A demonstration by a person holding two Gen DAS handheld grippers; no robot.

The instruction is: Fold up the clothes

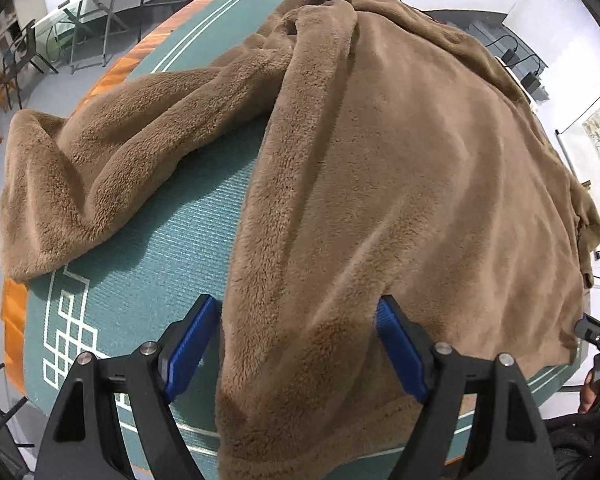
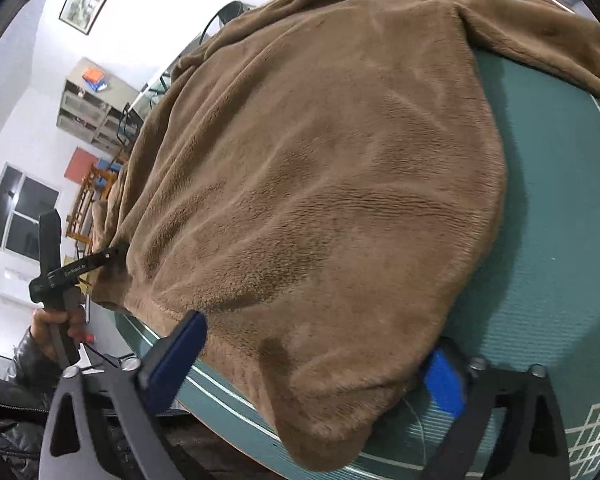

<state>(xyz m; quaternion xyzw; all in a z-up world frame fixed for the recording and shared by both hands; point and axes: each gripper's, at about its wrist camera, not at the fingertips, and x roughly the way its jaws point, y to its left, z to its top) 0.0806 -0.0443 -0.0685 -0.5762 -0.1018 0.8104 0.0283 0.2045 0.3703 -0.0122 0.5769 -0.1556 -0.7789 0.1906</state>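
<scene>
On the green table (image 1: 140, 280) lies a brown fleece garment (image 1: 380, 180). The left gripper (image 1: 300, 340) and the right gripper (image 2: 320, 360) both stand wide over its near hem.

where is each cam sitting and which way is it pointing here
Left wrist view: sits on the left gripper, looking steeply down along its open blue-padded fingers at the brown fleece garment's near hem and its sleeve; a hand with the other gripper shows at right.
Right wrist view: sits on the right gripper, facing down over the garment's other near corner; its fingers stand wide apart astride the fabric; the left gripper, a hand and dark sleeve show at left.
Shared: the garment and the green table mat.
</scene>
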